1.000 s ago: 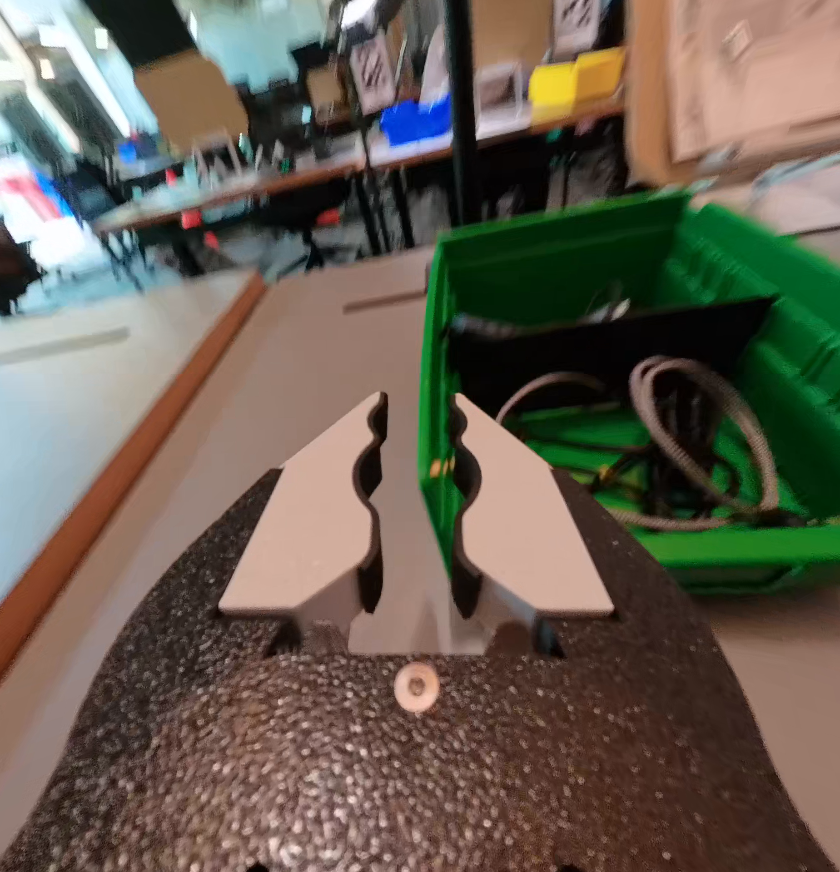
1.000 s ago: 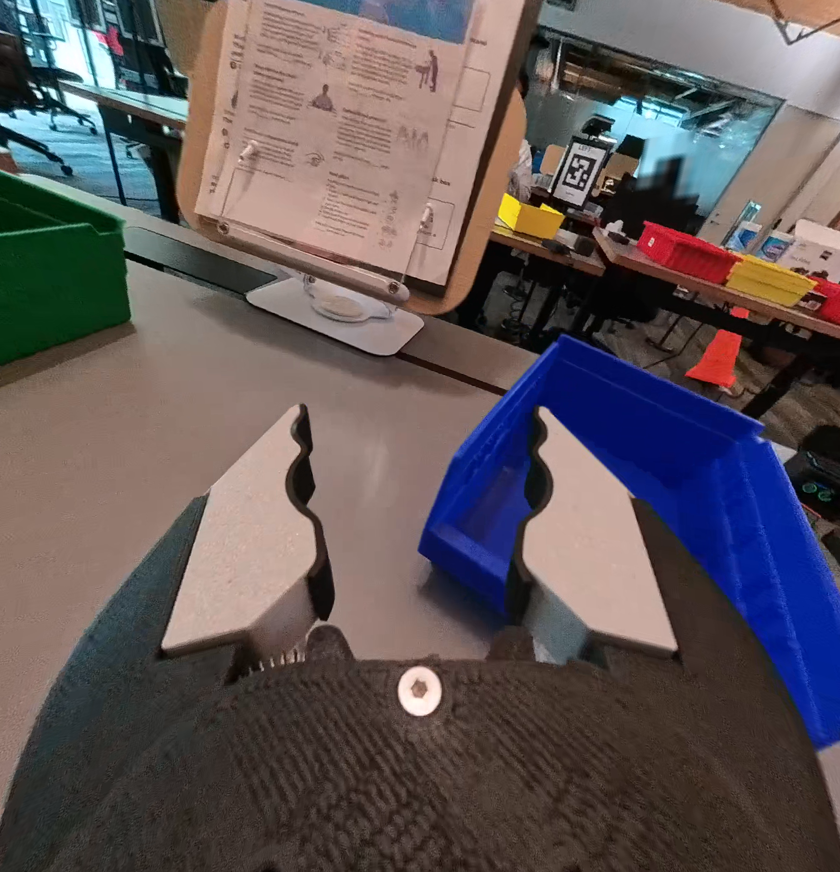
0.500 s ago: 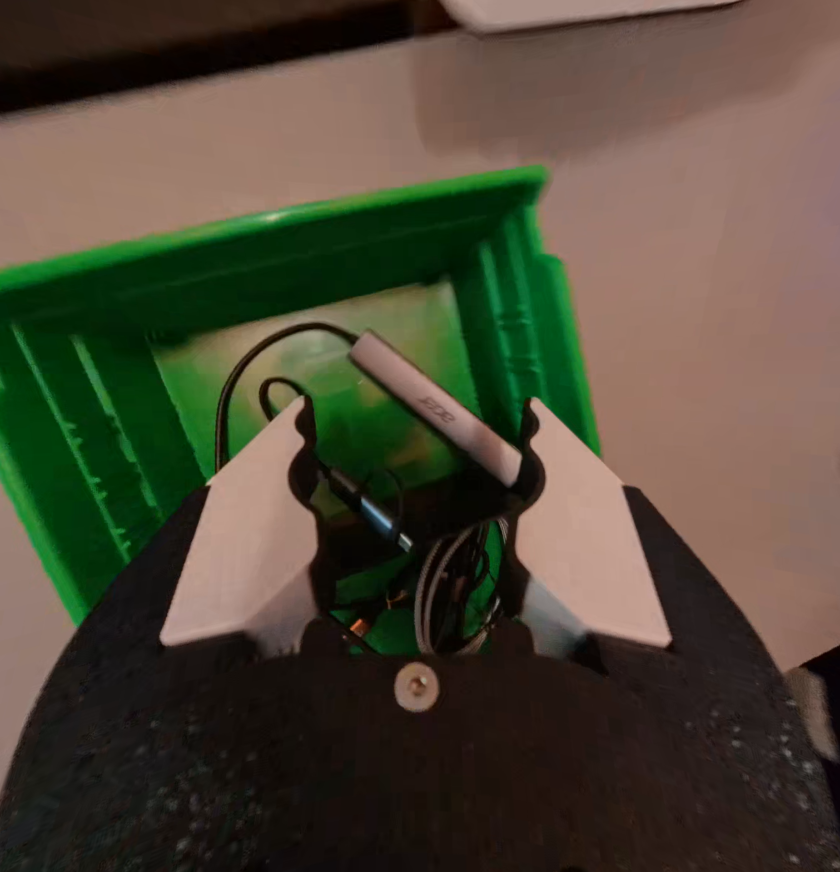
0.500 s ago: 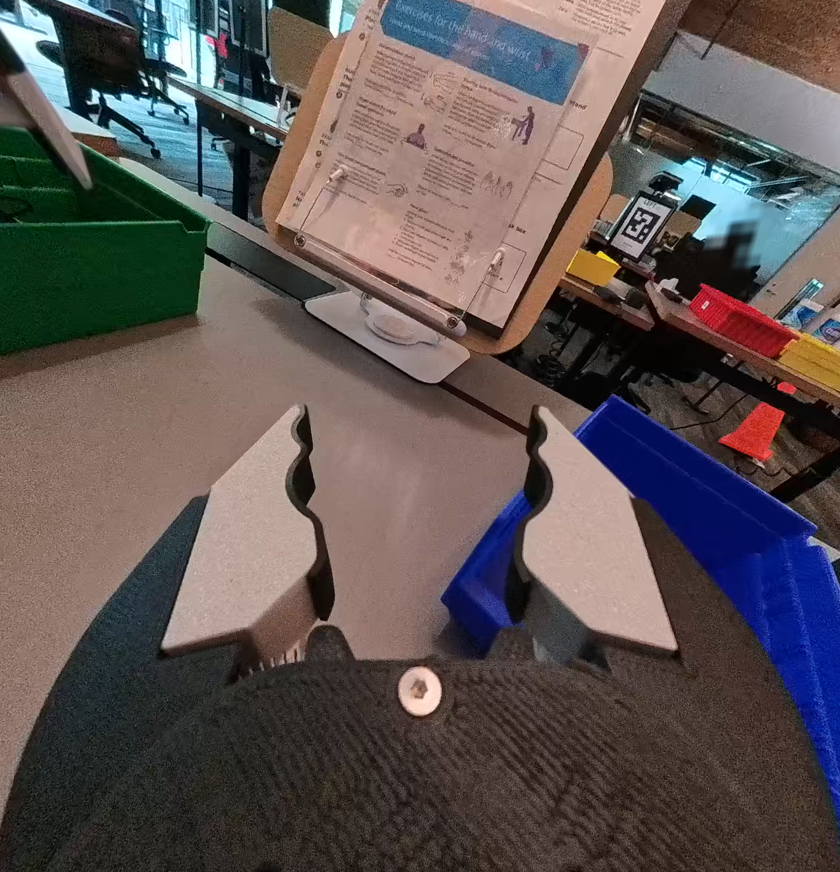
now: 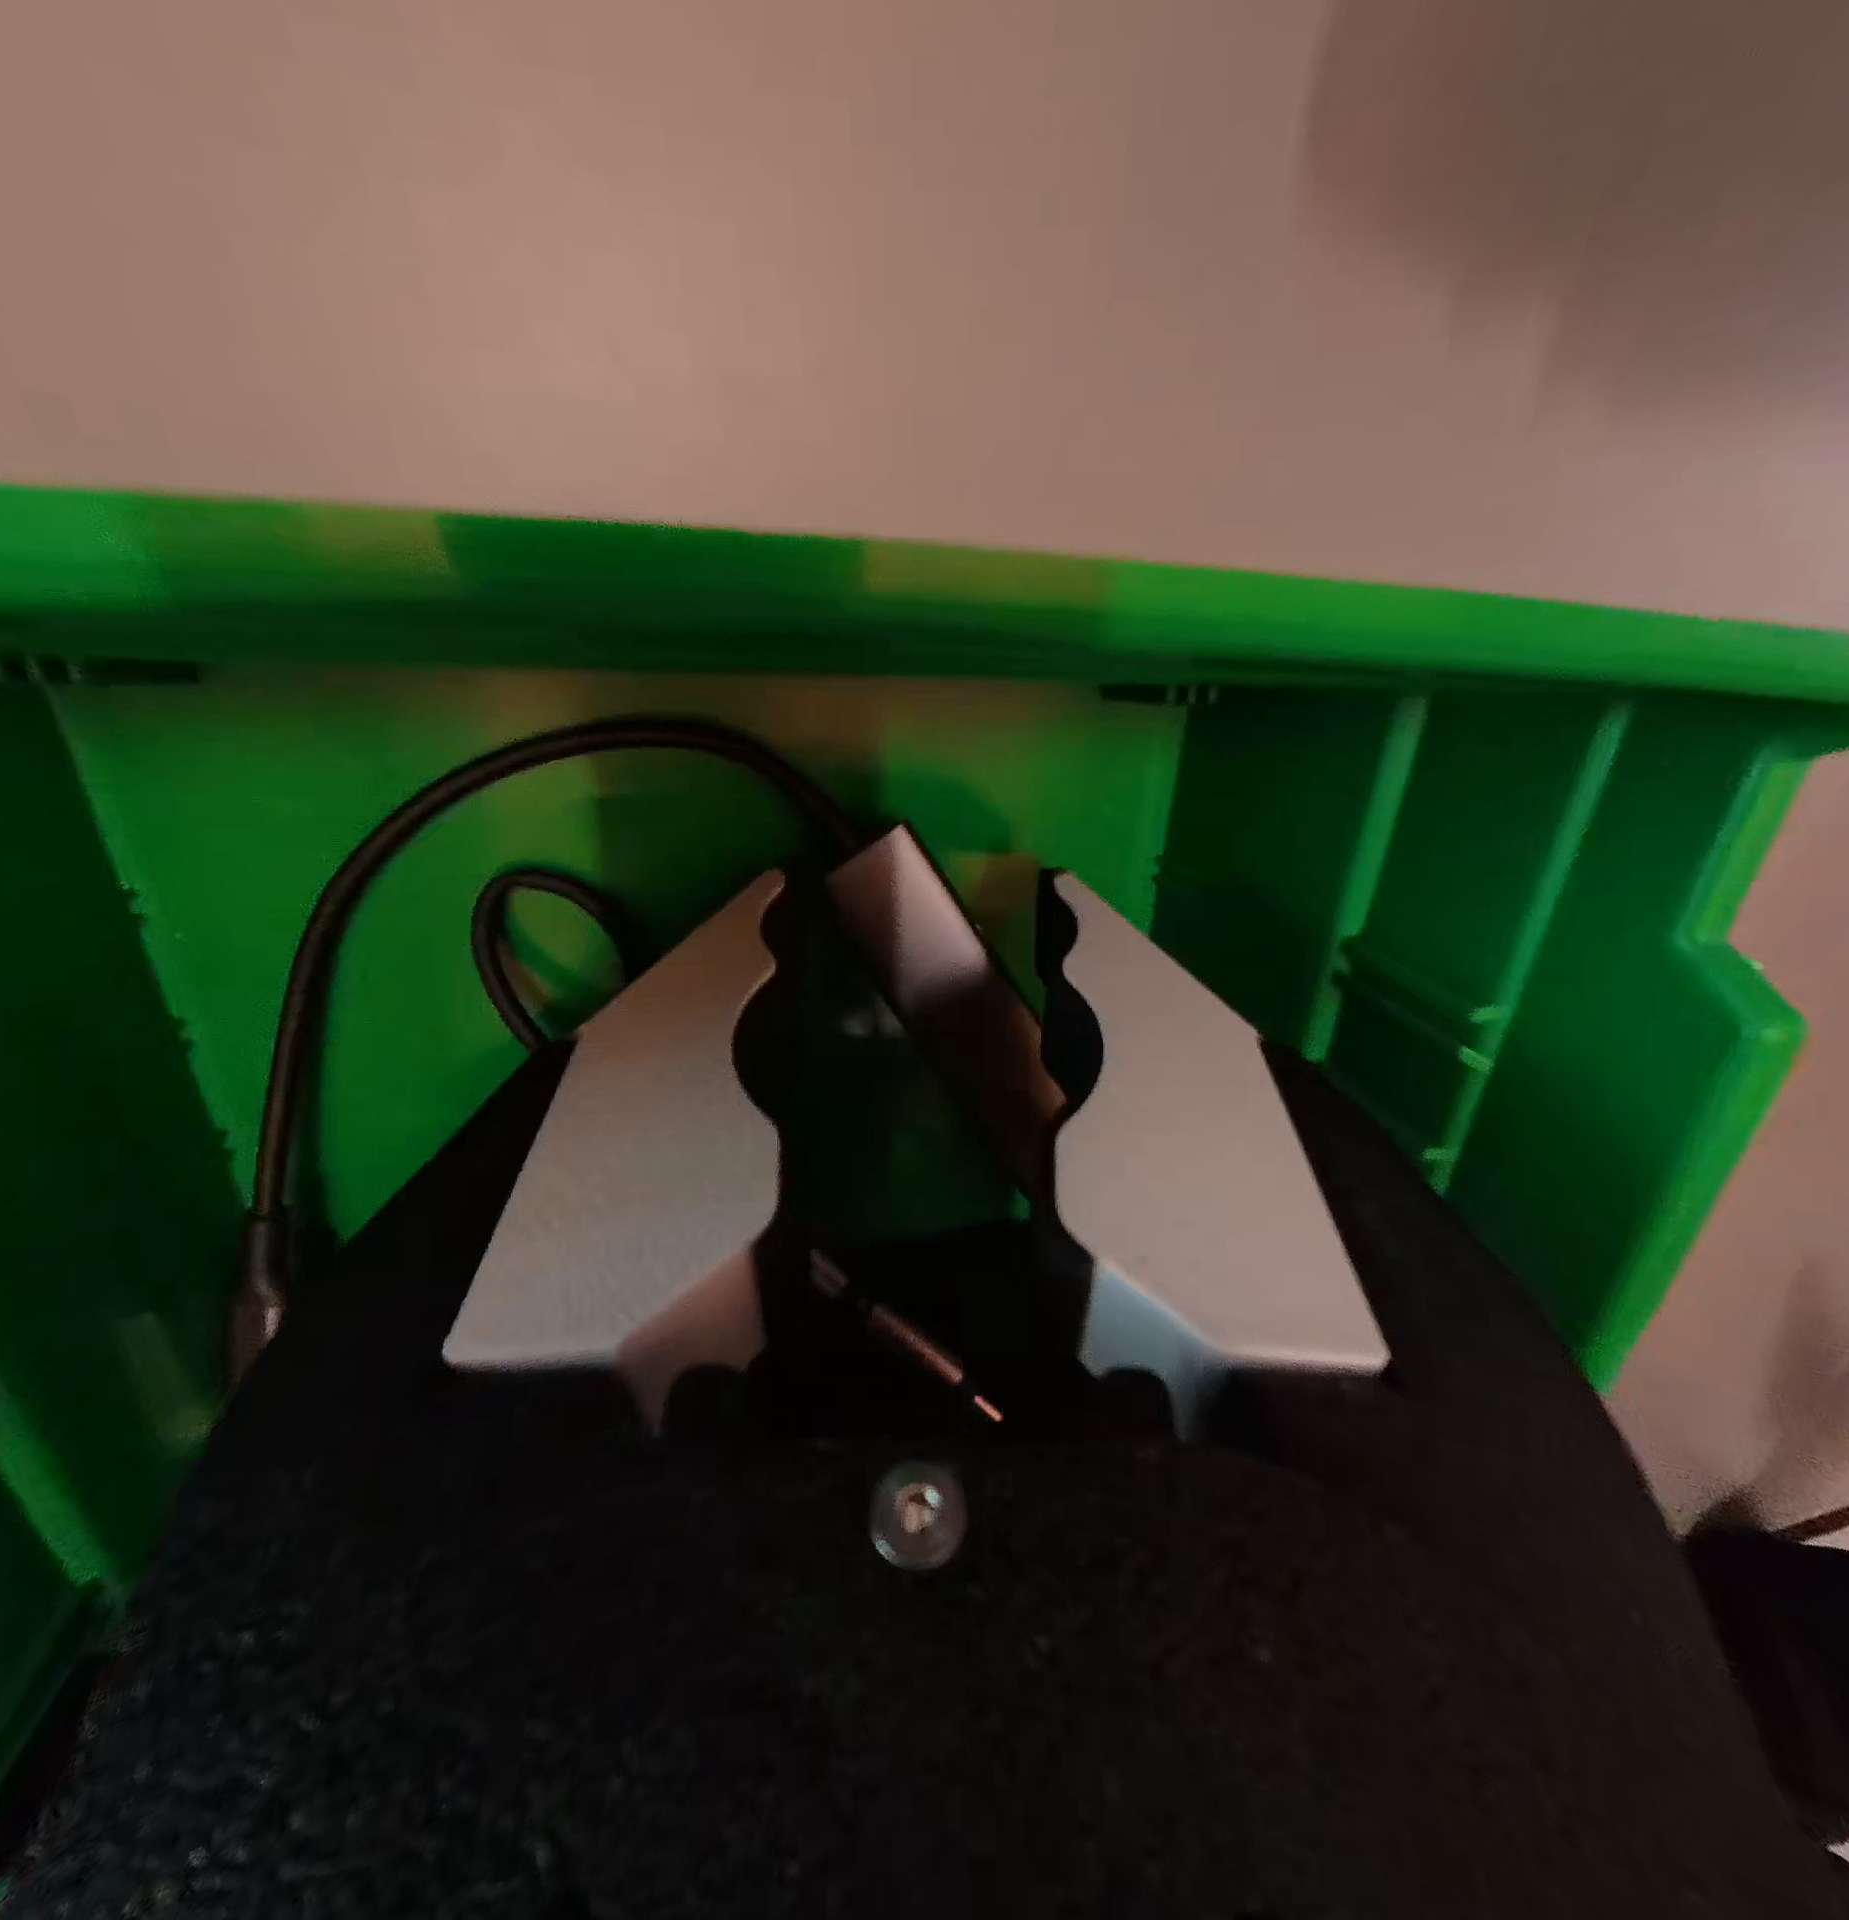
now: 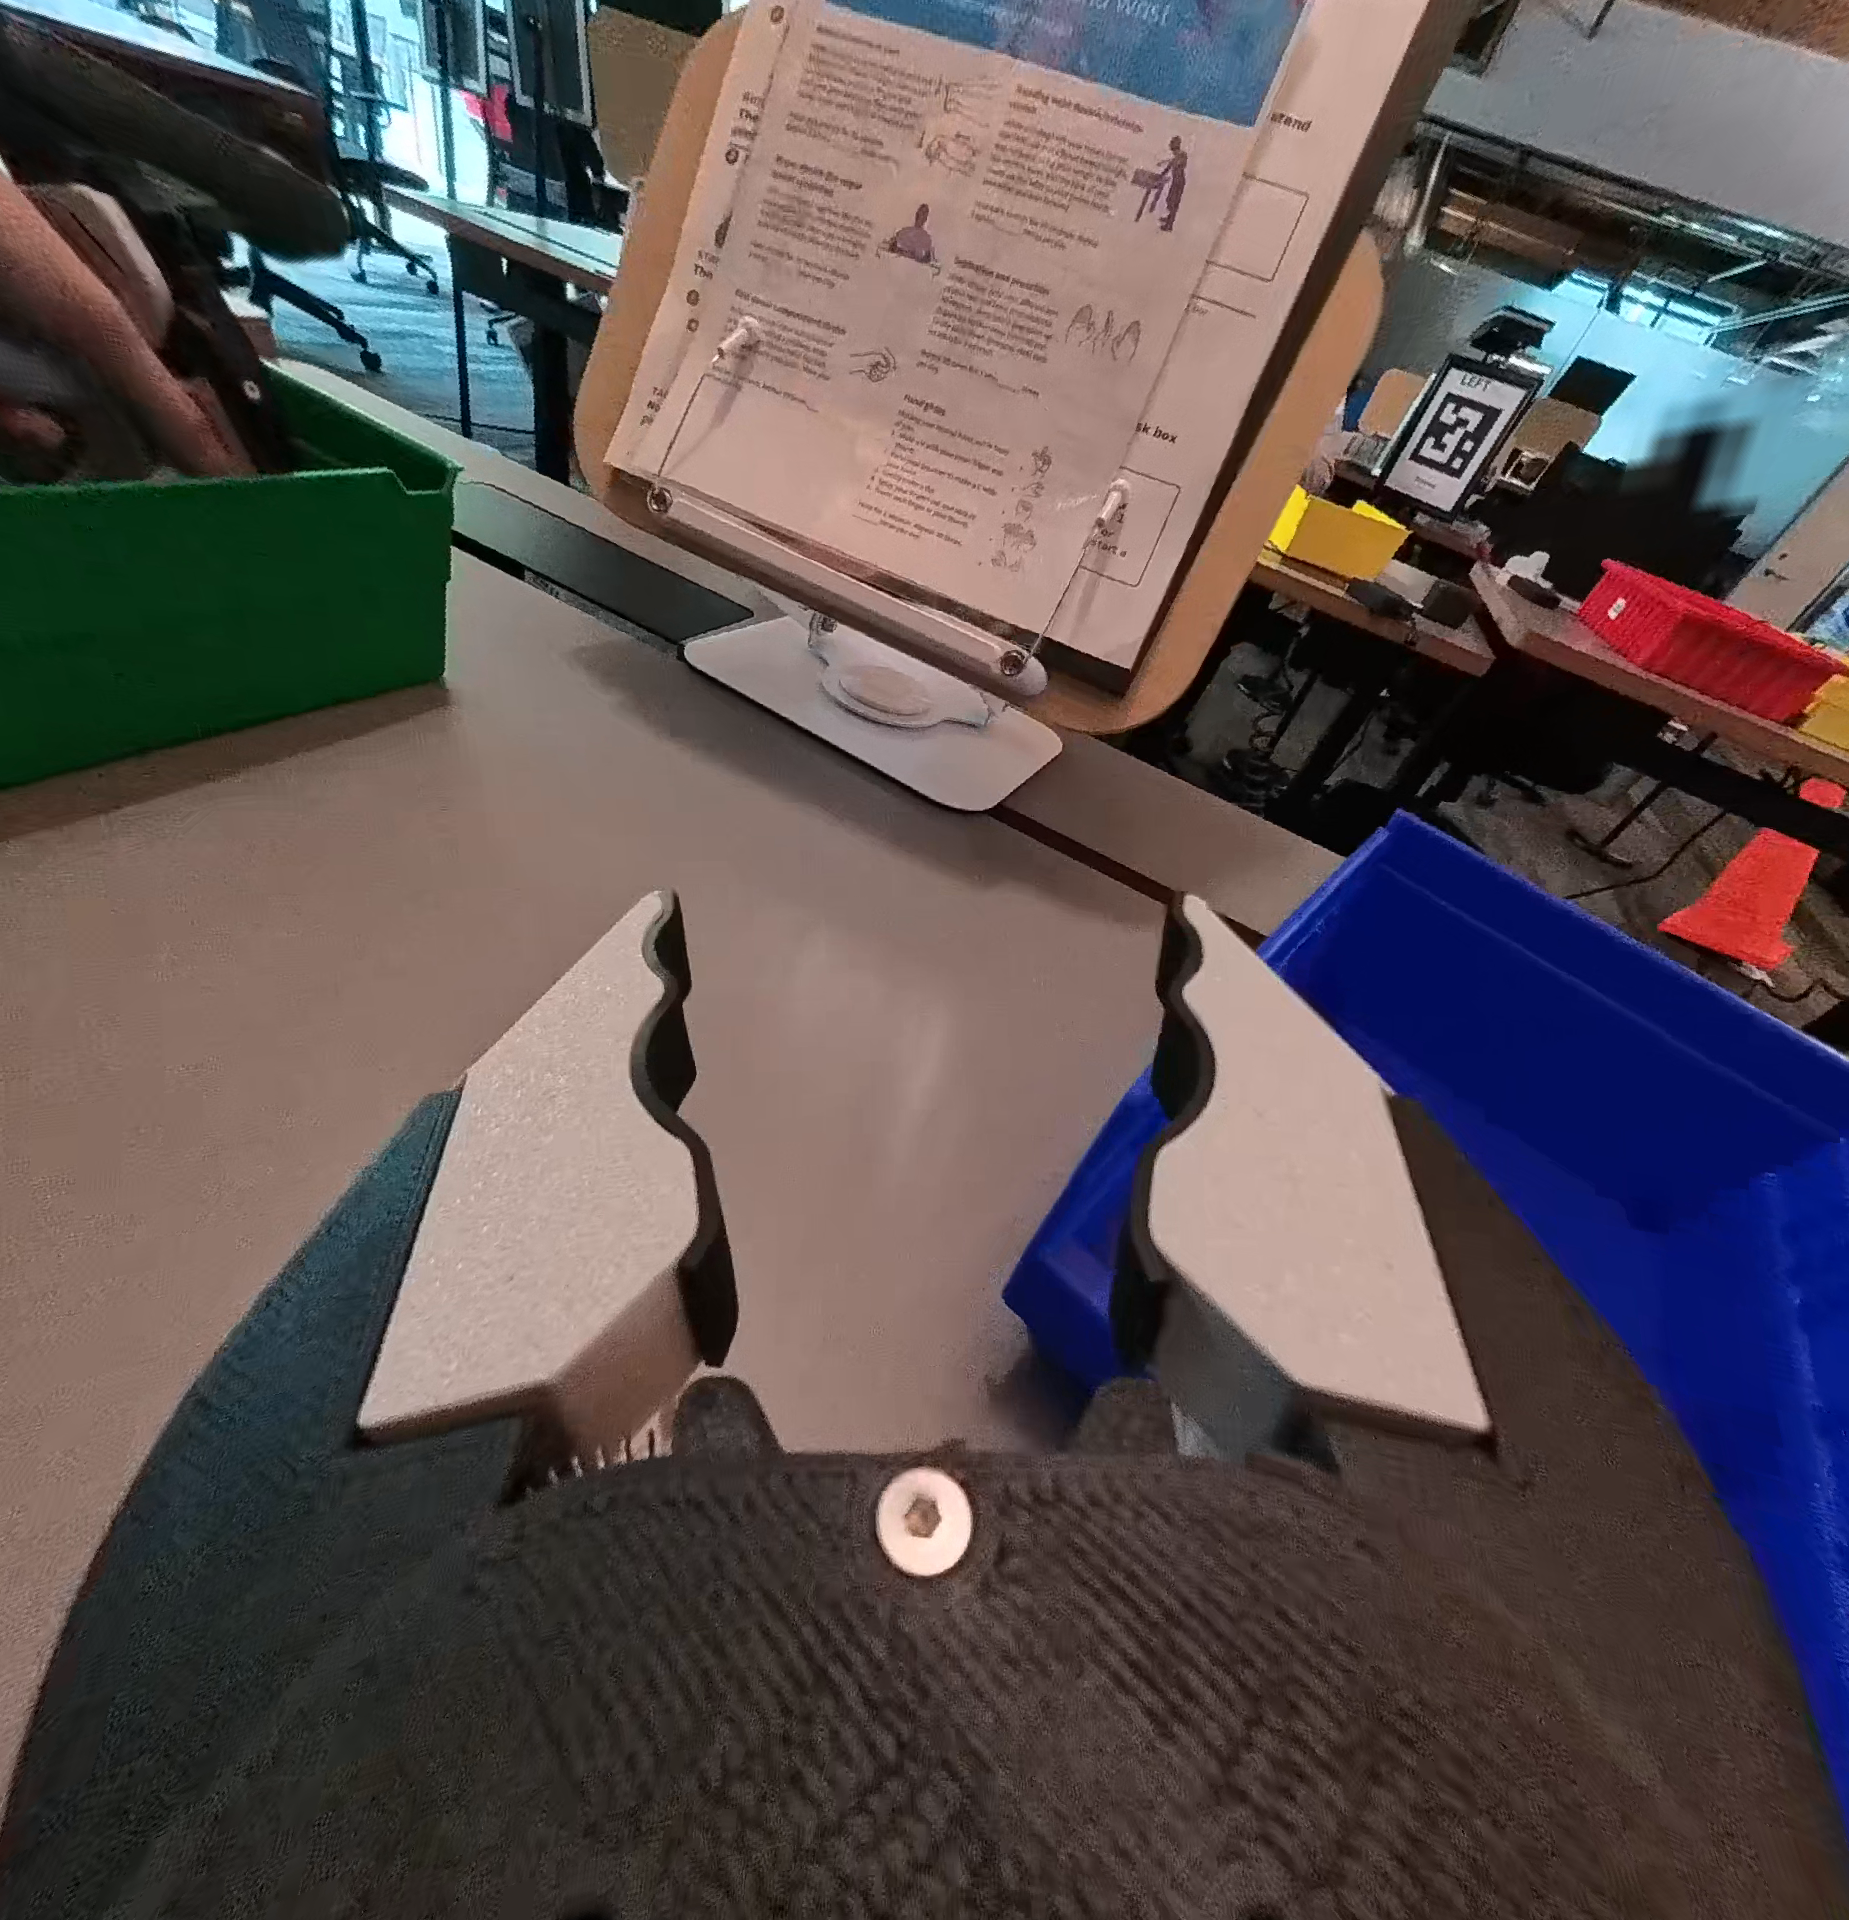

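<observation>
In the left wrist view my left gripper (image 5: 915,883) points down into a green bin (image 5: 899,603). A flat grey adapter (image 5: 941,987) lies slantwise between the fingers and touches the inner edge of the right finger (image 5: 1190,1143). The left finger stands apart from it, so the jaws are partly open. The adapter's black cable (image 5: 307,987) loops off to the left on the bin floor. My right gripper (image 6: 925,914) is open and empty above the grey table (image 6: 380,935), with a blue bin (image 6: 1574,1091) just to its right.
The green bin also shows in the right wrist view (image 6: 203,613) at far left, with a person's arm (image 6: 58,301) reaching into it. A document stand holding printed sheets (image 6: 951,312) stands at the table's far edge. Tables with red and yellow bins stand behind. The tips of one gripper are about 40 cm away from the tips of the other.
My left gripper swung from beside the green bin to point down into it, dropped lower, and narrowed its jaws around the grey adapter. My right gripper drifted slightly and stayed open.
</observation>
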### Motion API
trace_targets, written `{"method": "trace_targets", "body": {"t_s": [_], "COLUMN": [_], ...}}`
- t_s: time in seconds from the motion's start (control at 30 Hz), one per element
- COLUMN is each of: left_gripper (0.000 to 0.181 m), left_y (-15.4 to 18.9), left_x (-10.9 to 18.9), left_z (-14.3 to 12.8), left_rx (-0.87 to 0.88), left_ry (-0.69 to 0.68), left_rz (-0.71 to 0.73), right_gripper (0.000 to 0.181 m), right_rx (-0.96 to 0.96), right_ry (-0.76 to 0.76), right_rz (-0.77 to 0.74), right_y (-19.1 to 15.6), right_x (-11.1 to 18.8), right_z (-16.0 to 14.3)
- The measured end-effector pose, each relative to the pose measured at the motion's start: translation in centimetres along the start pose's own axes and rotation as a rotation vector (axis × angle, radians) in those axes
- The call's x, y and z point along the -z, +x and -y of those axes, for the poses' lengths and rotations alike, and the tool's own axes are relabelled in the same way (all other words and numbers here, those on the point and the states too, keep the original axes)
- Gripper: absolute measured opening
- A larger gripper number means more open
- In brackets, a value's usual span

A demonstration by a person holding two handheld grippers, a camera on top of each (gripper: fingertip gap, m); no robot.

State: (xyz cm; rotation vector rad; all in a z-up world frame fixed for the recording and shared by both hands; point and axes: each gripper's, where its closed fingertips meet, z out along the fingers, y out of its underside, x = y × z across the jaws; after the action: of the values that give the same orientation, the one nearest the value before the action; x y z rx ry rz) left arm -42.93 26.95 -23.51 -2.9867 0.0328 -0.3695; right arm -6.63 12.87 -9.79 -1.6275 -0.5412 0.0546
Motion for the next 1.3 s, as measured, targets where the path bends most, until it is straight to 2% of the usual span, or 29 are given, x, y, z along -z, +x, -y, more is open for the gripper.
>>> {"method": "trace_targets", "body": {"t_s": [0.1, 0.2, 0.33, 0.6, 0.8, 0.93, 1.03, 1.13, 1.2, 1.3], "left_gripper": [0.034, 0.032, 0.030, 0.021, 0.019, 0.020, 0.020, 0.020, 0.020, 0.020], "left_y": [-0.3, -0.5, -0.1, 1.9, 4.7, 8.8, 13.6, 17.3, 19.4, 21.8], "left_x": [0.0, 0.4, 2.7, 12.0, 20.5, 25.9, 27.6, 26.1, 24.7, 22.6], "left_z": [0.0, 0.3, 1.3, 2.1, 0.6, -3.1, -8.3, -12.8, -15.5, -18.7], "left_rx": [-0.022, 0.002, -0.010, -0.181, -0.355, -0.543, -0.761, -0.838, -0.874, -0.921], "left_ry": [0.027, 0.090, 0.218, 0.527, 0.780, 0.944, 1.015, 0.983, 0.950, 0.898], "left_rz": [-0.007, -0.044, -0.122, -0.277, -0.403, -0.553, -0.720, -0.848, -0.940, -1.038], "right_gripper": [0.091, 0.092, 0.092, 0.091, 0.088, 0.085, 0.082, 0.083, 0.083, 0.081], "right_rx": [0.047, 0.087, 0.079, 0.107, 0.011, -0.066, -0.120, -0.137, -0.117, -0.076], "right_ry": [-0.047, -0.074, -0.063, -0.049, 0.049, 0.139, 0.242, 0.344, 0.332, 0.307], "right_rz": [-0.013, -0.010, -0.016, -0.031, 0.069, 0.175, 0.281, 0.452, 0.545, 0.559], "right_y": [-0.4, -0.9, -1.0, -1.1, -3.5, -6.1, -9.2, -14.0, -16.7, -18.2], "right_x": [-0.4, -0.5, -0.3, 0.6, 1.6, 2.2, 2.9, 4.0, 4.1, 3.4], "right_z": [-0.7, -1.0, -0.4, 0.8, 3.3, 5.8, 8.3, 10.5, 10.2, 9.2]}}
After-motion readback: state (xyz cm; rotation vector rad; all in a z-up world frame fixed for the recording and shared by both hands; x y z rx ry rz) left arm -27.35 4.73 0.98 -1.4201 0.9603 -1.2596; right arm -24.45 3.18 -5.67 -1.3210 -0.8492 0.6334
